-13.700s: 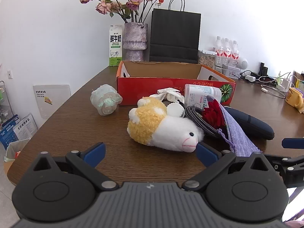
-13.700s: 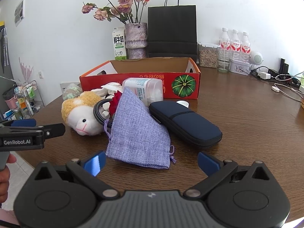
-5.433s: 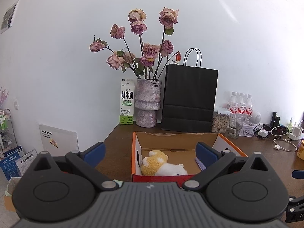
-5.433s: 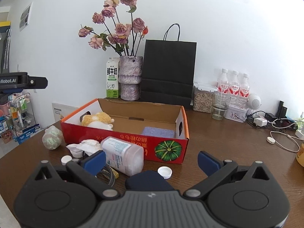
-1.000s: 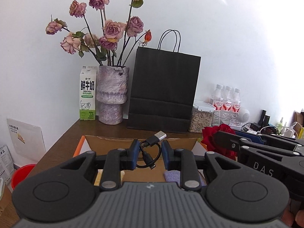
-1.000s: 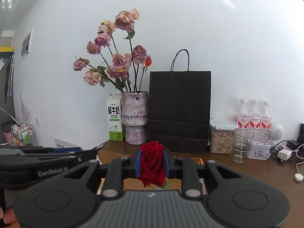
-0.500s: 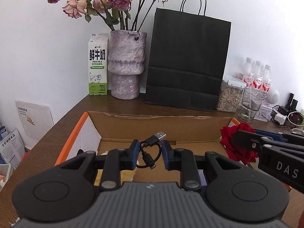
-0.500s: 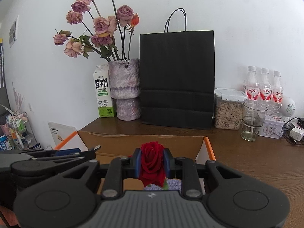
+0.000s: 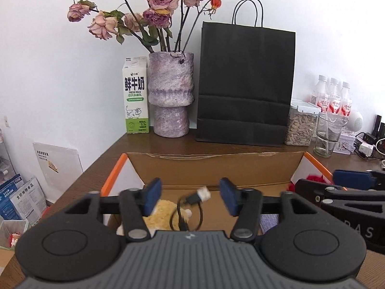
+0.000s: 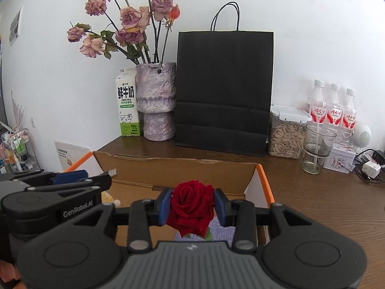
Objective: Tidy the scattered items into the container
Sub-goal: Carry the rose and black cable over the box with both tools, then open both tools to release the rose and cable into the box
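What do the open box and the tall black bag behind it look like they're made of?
Box: looks like corrugated cardboard, raw matte brown inside with a ragged top edge, and orange-printed edges. Black bag: seems matte paper, holding crisp horizontal fold creases; its thin looped handles look like cord, though that is uncertain.

Milk carton (image 9: 135,101), standing on the worktop (image 9: 182,144) beside the vase: large Chinese characters "鲜牛奶" with "FRESH MILK" beneath; the smaller lines and the green panel's figures are too small to read. Left tongs (image 10: 84,180), seen from the right wrist view: "GenRobot.AI" in pale letters on the black side plate. Right tongs (image 9: 349,180), seen from the left wrist view: the faint raised letters "D A S" on the black body. Water bottles (image 10: 334,110): red-and-white labels with Chinese script, illegible. Leaflets (image 9: 24,197) at lower left: Chinese headings, not legible.
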